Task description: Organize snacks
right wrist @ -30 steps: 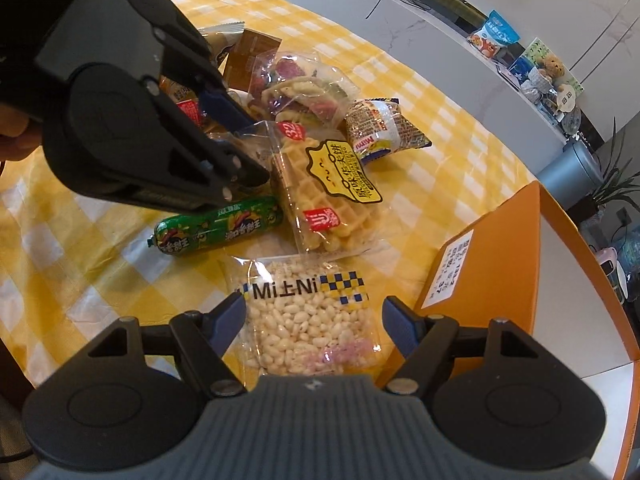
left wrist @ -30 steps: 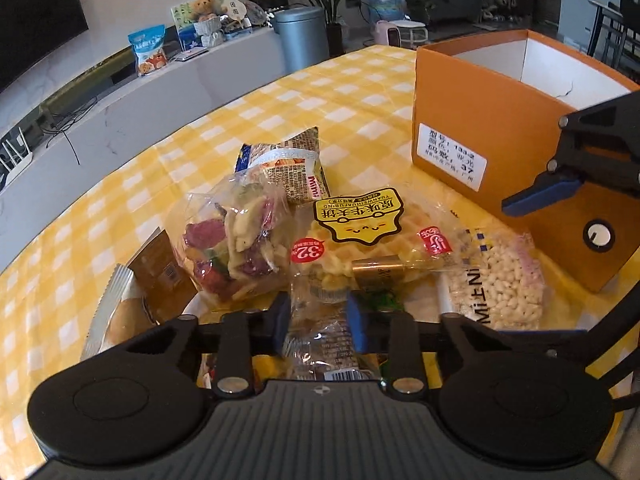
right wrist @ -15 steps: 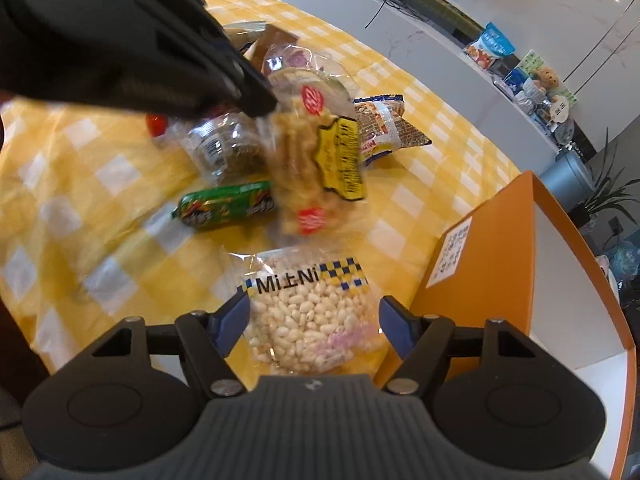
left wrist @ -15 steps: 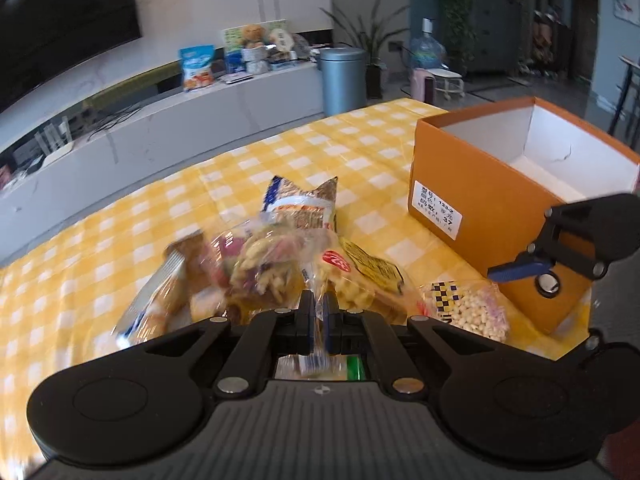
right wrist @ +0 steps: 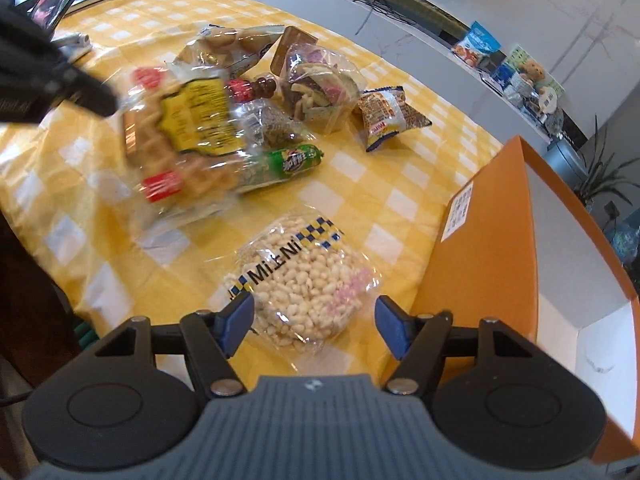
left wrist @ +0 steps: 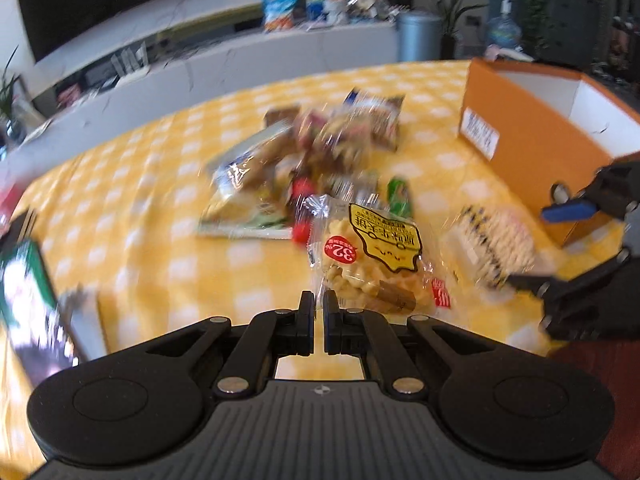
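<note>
Waffle bag [left wrist: 376, 256] hangs pinched in the down-tilted left gripper [left wrist: 319, 312], seemingly clear of the table [left wrist: 160, 216].

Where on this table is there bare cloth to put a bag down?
Bare cloth lies between the striped snack pack and the orange box, and beyond the pile toward the white counter. It is crowded around the waffle bag and the peanut bag.

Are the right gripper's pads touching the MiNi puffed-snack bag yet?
Apart. The right wrist view shows the right gripper open, a gap between each blue pad and the MiNi bag lying between them.
</note>
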`<state>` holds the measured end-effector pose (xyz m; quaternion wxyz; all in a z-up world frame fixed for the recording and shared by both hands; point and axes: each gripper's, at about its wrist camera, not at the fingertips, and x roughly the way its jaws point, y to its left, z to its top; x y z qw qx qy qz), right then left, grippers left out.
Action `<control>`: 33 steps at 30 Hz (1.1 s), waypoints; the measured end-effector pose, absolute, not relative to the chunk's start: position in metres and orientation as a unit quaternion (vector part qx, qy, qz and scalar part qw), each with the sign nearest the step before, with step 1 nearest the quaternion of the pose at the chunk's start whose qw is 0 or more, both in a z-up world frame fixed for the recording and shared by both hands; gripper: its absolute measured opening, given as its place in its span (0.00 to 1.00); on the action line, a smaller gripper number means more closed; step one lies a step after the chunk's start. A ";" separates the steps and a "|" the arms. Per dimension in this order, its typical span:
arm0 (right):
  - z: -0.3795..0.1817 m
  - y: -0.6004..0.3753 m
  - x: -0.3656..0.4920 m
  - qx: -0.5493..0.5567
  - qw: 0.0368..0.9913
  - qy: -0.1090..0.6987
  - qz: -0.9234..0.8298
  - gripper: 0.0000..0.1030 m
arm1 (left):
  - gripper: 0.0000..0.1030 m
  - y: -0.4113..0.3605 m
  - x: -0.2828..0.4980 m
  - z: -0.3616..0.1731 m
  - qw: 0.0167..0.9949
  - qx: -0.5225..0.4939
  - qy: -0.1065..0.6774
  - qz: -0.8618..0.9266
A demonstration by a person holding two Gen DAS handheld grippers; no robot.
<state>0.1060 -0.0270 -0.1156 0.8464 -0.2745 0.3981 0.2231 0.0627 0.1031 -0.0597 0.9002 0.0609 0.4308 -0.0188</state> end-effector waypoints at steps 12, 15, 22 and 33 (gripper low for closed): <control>-0.114 -0.049 0.095 -0.136 0.869 0.426 0.213 0.68 | 0.79 0.100 0.041 -0.075 0.904 0.063 0.422 -0.008; -0.110 -0.058 0.095 -0.084 0.876 0.429 0.202 0.72 | 0.91 0.097 0.034 -0.066 0.918 0.038 0.393 -0.032; -0.115 -0.084 0.102 0.073 0.875 0.450 0.165 0.83 | 0.95 0.082 0.050 -0.073 0.917 0.041 0.395 -0.047; -0.127 -0.067 0.124 0.108 0.866 0.472 0.125 0.90 | 1.00 0.078 0.070 -0.103 0.907 0.010 0.420 -0.009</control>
